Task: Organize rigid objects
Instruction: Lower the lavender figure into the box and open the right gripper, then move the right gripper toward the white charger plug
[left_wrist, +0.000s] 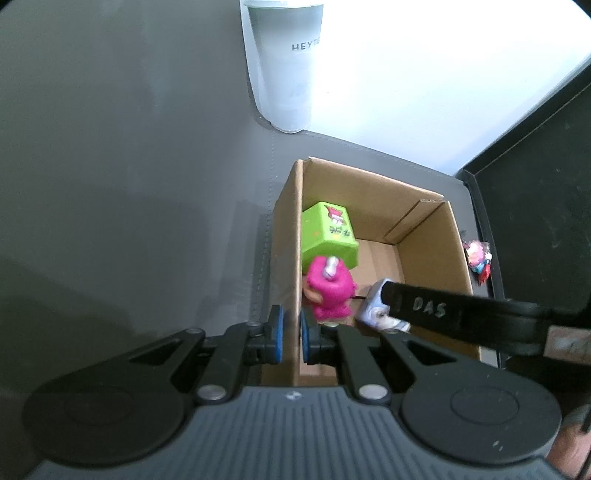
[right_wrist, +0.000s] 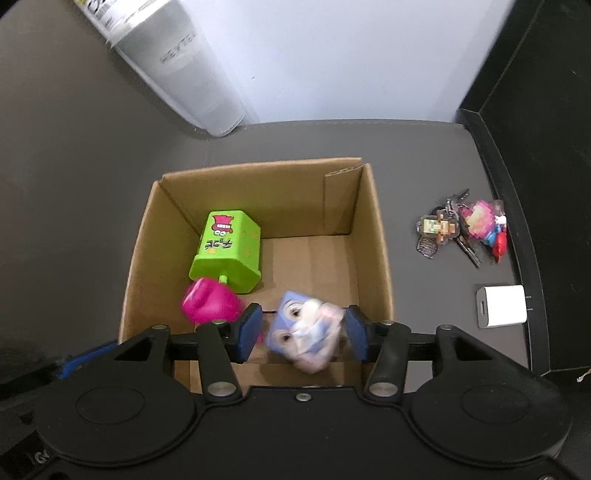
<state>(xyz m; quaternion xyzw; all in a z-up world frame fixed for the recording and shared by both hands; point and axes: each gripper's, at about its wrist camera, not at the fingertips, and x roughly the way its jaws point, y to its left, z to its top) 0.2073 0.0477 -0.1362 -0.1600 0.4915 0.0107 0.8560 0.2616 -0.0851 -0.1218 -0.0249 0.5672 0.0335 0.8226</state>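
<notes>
We look down onto a dark grey table (left_wrist: 129, 184) from two hand-held tongs. At the far left stands a tall frosted white cup (right_wrist: 177, 62), upright against a pale wall.

Right of it, nearer us, sits an open cardboard box (right_wrist: 258, 192). The left gripper (left_wrist: 291, 325) is closed on the box's left wall near its near corner. One blue pad is outside the wall, the other inside, and both press on the cardboard.

Three toys are in the box. A green carton-shaped toy (right_wrist: 229, 247) lies tilted against the left wall. A bright pink toy (right_wrist: 210, 302) touches its near end, also by the left wall.

Right of that, a blue-and-white toy (right_wrist: 306, 328) with large eyes shows blurred in the near part of the box, between the pads of the right gripper (right_wrist: 303, 332). Those pads stand apart. We see a thin gap beside the left pad, so they do not appear to squeeze the toy.

Outside the box, to the right, a bunch of keys with colourful pixel charms (right_wrist: 461, 229) lies on the table. Nearer than the keys is a small white block (right_wrist: 502, 305). A black raised edge (right_wrist: 535, 147) borders the table at far right.
</notes>
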